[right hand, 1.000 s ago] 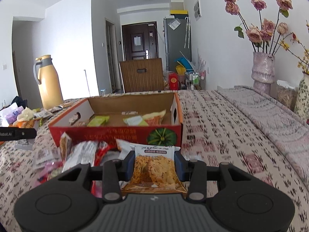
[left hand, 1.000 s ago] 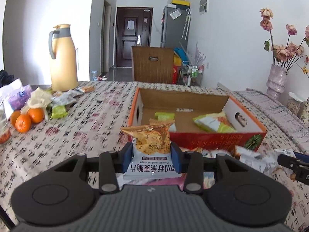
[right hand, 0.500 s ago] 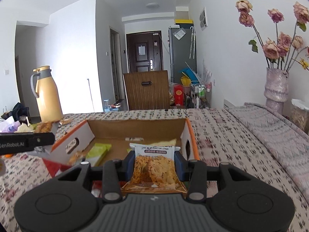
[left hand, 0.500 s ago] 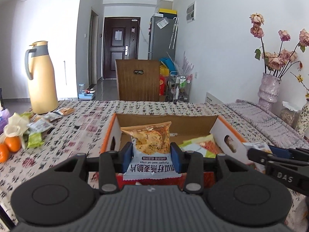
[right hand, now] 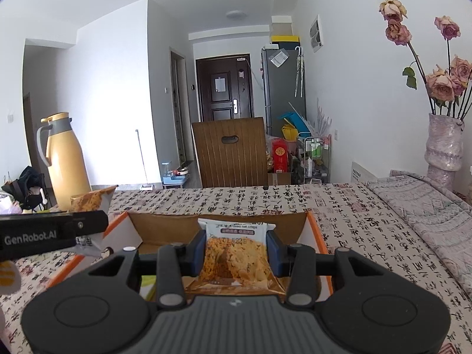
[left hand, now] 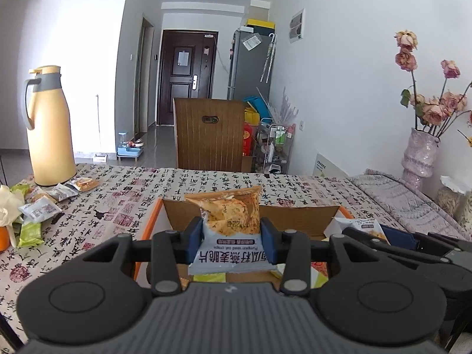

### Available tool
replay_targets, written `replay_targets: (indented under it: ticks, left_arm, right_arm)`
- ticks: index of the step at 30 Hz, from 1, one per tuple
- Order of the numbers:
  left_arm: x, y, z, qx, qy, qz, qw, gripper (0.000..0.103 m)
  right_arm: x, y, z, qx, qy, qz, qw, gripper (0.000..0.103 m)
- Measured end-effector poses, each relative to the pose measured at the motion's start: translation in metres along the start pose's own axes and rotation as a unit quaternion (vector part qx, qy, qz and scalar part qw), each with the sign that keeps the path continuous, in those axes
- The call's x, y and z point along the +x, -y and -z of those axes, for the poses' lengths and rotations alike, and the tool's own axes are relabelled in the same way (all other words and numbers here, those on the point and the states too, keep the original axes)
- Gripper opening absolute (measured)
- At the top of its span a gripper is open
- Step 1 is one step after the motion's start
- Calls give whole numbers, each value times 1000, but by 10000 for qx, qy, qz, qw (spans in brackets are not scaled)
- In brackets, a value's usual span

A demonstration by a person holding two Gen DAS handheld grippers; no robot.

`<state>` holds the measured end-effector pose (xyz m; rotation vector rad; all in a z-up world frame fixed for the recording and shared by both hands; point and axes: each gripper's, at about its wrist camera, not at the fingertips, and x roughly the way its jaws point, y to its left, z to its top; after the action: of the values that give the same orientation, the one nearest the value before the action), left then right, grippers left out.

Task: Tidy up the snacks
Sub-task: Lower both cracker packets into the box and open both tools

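Both wrist views face far door, close above shared cardboard box (left hand: pixel 295 215) (right hand: pixel 224 221).

The left gripper (left hand: pixel 231 236) has a dark grey ribbed body, two round black discs, silver screws on black finger arms and blue pads (left hand: pixel 194 236). The right gripper (right hand: pixel 236 249) looks identical. White "GenRobot.AI" lettering marks the left gripper's side in the right wrist view.

Both grippers' jaws clamped, side by side.

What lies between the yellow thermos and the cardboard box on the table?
In the left wrist view, loose snack packets beside the thermos, then bare patterned tablecloth up to the box.
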<state>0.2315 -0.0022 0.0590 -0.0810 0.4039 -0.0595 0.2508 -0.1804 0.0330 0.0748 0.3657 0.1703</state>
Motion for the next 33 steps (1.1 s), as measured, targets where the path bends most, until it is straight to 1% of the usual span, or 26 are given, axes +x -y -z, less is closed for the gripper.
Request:
replay_targets:
  ticks: [2,6,9,15,16,18,19,20,21,22,23,29,33]
  left_arm:
    - [7,-3,3,-24,-45,-18,10000,43]
    - [19,-10,10,-99,-172,-3,9998,43]
    - [25,-13,14,-96,-279,29,9996,43]
    - [25,-14,16,-102,-301,18,9995,43]
    - [24,-14,16,-102,-281,-9,9996,43]
    - [22,-16,15,-132,-220,-30,9997,53]
    - [20,-15,15,-144,-187,-35,9997,66]
    - [18,-16,15,-160,-130,-74,9998,82]
    - [16,-16,15,-170,-81,-134,9997,91]
    - [14,-16,14,-193,-16,-222,9996,103]
    - [12,-16,14,-222,44,-278,9994,103]
    - [12,-21,12,-347,-20,-329,9989,103]
    - [9,-20,12,-355,16,-329,9988,103]
  right_arm:
    - [7,1,4,-7,-19,-5,10000,41]
    - [21,4,11,27,-227,-27,9997,41]
    - [24,4,12,21,-289,-44,9996,41]
    - [25,3,15,-2,-371,-55,9993,42]
    - [25,3,16,-3,-384,-57,9992,44]
    - [25,4,16,6,-412,-46,9991,47]
    - [25,5,16,11,-416,-36,9991,52]
    - [25,5,17,30,-423,-30,9991,66]
    - [25,6,17,63,-411,-11,9991,76]
    - [25,8,16,85,-401,9,9992,97]
    - [25,10,16,118,-381,29,9992,103]
    - [25,14,17,240,-414,52,9988,103]
    - [24,14,17,246,-396,54,9989,103]
